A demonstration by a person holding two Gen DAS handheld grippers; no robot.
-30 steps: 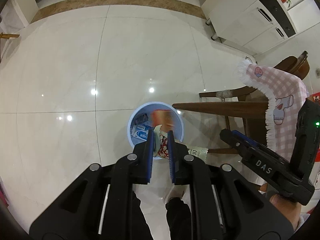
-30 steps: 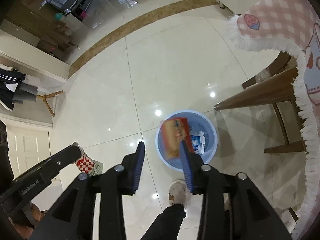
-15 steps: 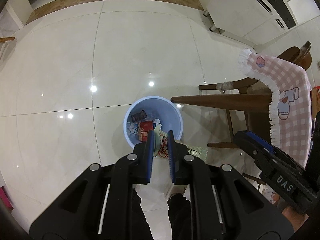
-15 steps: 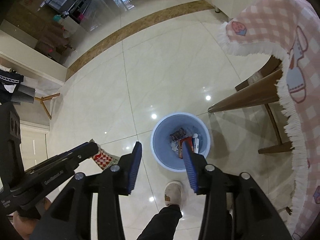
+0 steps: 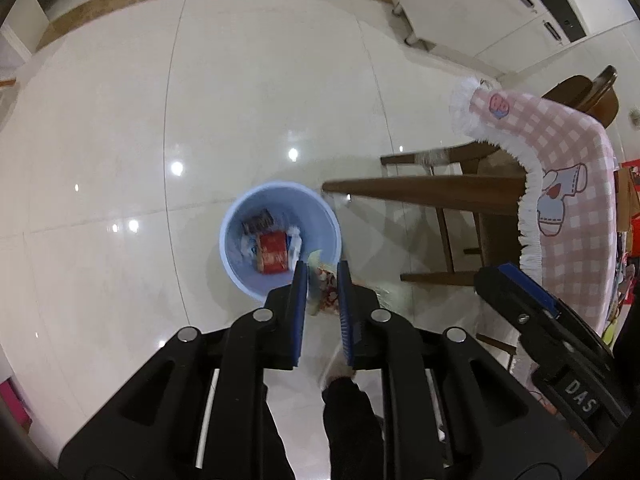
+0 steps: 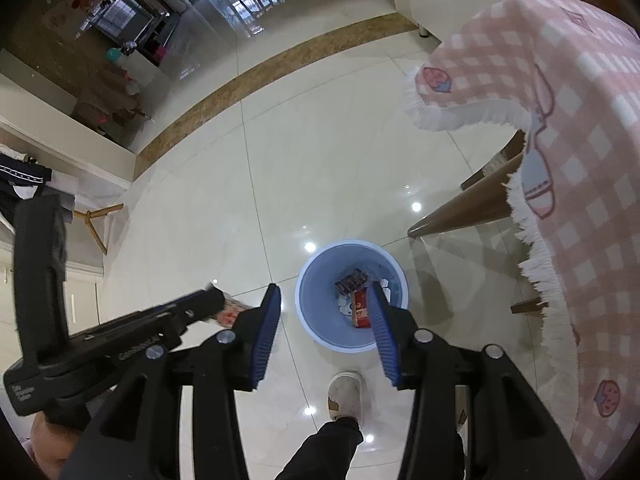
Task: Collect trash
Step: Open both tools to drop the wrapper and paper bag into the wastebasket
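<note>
A light blue bin (image 5: 240, 216) stands on the tiled floor with several pieces of trash inside, a red packet (image 5: 272, 254) on top. My left gripper (image 5: 322, 268) hangs over the bin's near right rim. A red-and-white checked wrapper (image 5: 325, 294) is still caught between its pads while the jaws start opening. In the right wrist view my right gripper (image 6: 324, 290) is above the bin (image 6: 312, 280), its jaws opening with nothing between them. The red packet (image 6: 360, 308) lies below. The left gripper (image 6: 216, 300) shows at the left there, with the wrapper (image 6: 230, 314).
A wooden chair (image 5: 420, 190) stands right of the bin, beside a table under a pink checked cloth (image 5: 560, 148). White cabinets (image 5: 480, 8) are at the far right. The person's shoe (image 6: 346, 394) is just in front of the bin.
The red packet left the right gripper and dropped into the bin. The right gripper rose and spread wider. The left gripper drifted toward the bin's right rim with the wrapper.
</note>
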